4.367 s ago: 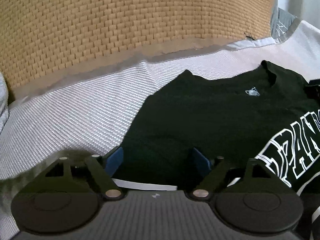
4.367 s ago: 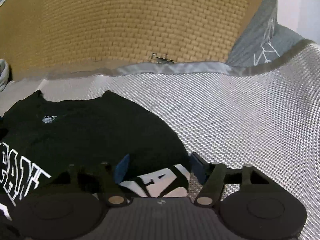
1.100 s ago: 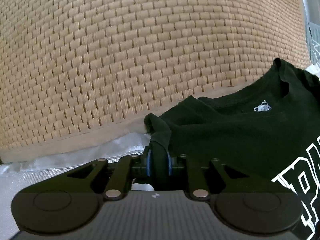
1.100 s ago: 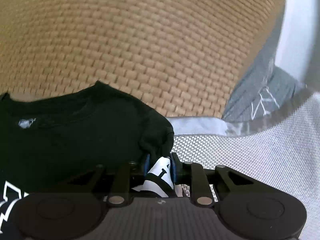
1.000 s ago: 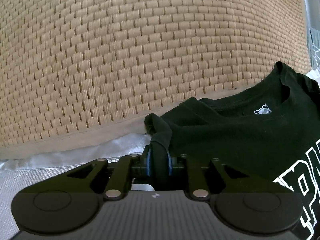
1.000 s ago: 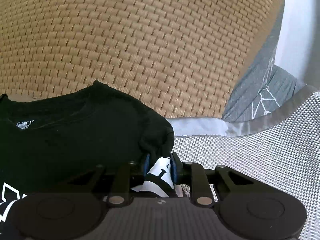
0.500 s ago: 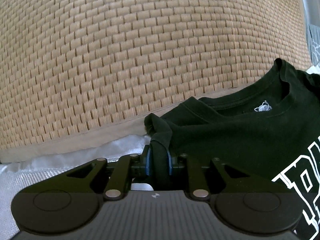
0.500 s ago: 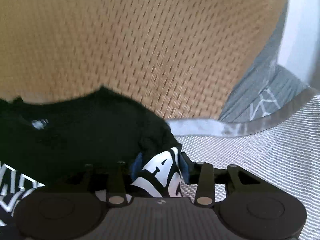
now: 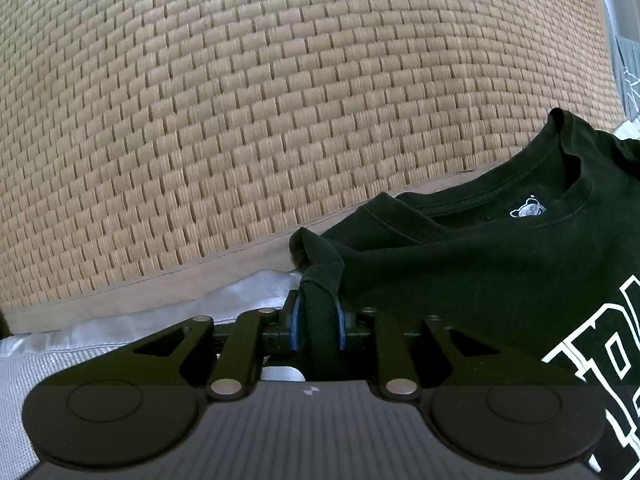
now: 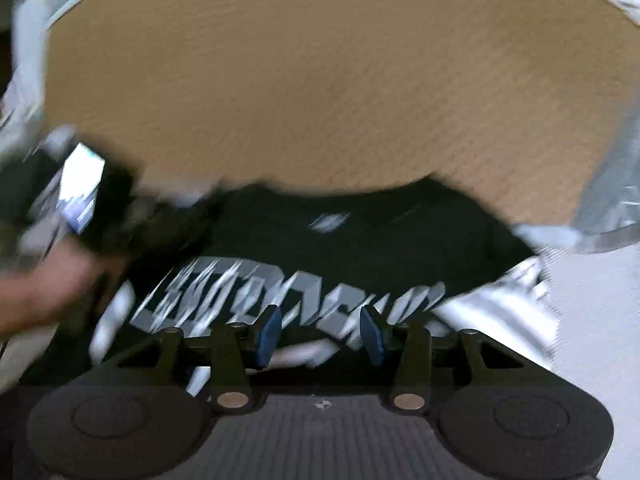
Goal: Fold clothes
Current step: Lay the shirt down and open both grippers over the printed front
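Left wrist view: the black T-shirt [image 9: 460,272] lay ahead and right of the left gripper [image 9: 316,322], its jaws clamped on a bunched fold. Blurred right gripper [image 10: 320,334], jaws apart, hovered over the print; woven mat [image 9: 280,100] beyond.

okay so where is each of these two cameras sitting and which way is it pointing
Left wrist: on the left gripper, looking along its shut fingers at the black shirt and woven mat.
Right wrist: on the right gripper, fingers open, facing the blurred shirt and mat; a hand shows at left.
Shared: shirt and mat.
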Tool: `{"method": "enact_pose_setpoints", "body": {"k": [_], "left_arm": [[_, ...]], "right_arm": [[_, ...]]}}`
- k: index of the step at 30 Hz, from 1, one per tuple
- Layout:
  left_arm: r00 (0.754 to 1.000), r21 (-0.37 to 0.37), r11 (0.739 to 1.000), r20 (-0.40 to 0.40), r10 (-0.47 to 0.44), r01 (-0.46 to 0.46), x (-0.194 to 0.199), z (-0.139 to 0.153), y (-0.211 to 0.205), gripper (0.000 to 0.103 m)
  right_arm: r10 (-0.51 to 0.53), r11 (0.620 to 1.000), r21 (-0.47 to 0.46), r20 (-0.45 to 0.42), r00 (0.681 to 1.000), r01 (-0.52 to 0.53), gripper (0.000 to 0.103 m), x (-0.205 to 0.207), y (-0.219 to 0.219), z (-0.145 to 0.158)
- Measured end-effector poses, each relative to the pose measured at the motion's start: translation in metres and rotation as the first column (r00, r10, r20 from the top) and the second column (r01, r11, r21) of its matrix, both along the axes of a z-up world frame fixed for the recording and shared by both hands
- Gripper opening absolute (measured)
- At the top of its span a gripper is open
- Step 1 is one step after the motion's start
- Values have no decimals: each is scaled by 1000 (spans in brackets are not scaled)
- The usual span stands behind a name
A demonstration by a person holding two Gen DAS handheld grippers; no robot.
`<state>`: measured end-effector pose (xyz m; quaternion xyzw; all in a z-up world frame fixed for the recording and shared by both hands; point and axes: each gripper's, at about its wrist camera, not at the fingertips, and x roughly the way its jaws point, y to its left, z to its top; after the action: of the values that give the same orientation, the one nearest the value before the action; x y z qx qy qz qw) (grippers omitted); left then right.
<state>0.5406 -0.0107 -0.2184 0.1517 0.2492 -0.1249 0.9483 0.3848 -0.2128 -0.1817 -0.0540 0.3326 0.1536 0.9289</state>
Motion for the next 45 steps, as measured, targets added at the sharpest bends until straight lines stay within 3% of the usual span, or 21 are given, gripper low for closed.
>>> {"method": "enact_pose_setpoints", "body": {"k": [5, 7, 12, 16, 23, 30, 36, 39, 45], "left_arm": [[1000, 34, 999, 8, -7, 7, -2, 2, -12, 20], [1000, 53, 999, 8, -11, 11, -5, 2, -21, 20], [1000, 99, 995, 8, -21, 20, -12, 4, -42, 20], [999, 128, 991, 6, -32, 31, -20, 7, -58, 23], [991, 23, 991, -36, -129, 130, -92, 39, -48, 27], [973, -83, 973, -72, -221, 215, -162, 70, -39, 31], [976, -160, 980, -165, -140, 114, -190, 51, -31, 32], [979, -222, 974, -184, -87, 45, -211, 44, -19, 38], [988, -224, 974, -141, -57, 25, -231, 21, -12, 39]], "right_arm": [[-24, 1000, -6, -109, 994, 24, 39, -8, 12, -33], [-36, 999, 33, -107, 994, 40, 38, -7, 6, -44], [-50, 999, -10, 31, 998, 50, 38, -24, 13, -57], [-56, 998, -15, 57, 997, 57, 38, -27, 14, -59], [-56, 998, -27, 82, 995, 58, 38, -30, 15, -61], [-58, 998, -28, 81, 995, 61, 38, -30, 15, -61], [-60, 998, -23, 84, 995, 62, 38, -31, 15, -62], [-60, 998, -21, 88, 994, 62, 38, -31, 15, -63], [-60, 998, -23, 91, 994, 62, 38, -31, 14, -63]]}}
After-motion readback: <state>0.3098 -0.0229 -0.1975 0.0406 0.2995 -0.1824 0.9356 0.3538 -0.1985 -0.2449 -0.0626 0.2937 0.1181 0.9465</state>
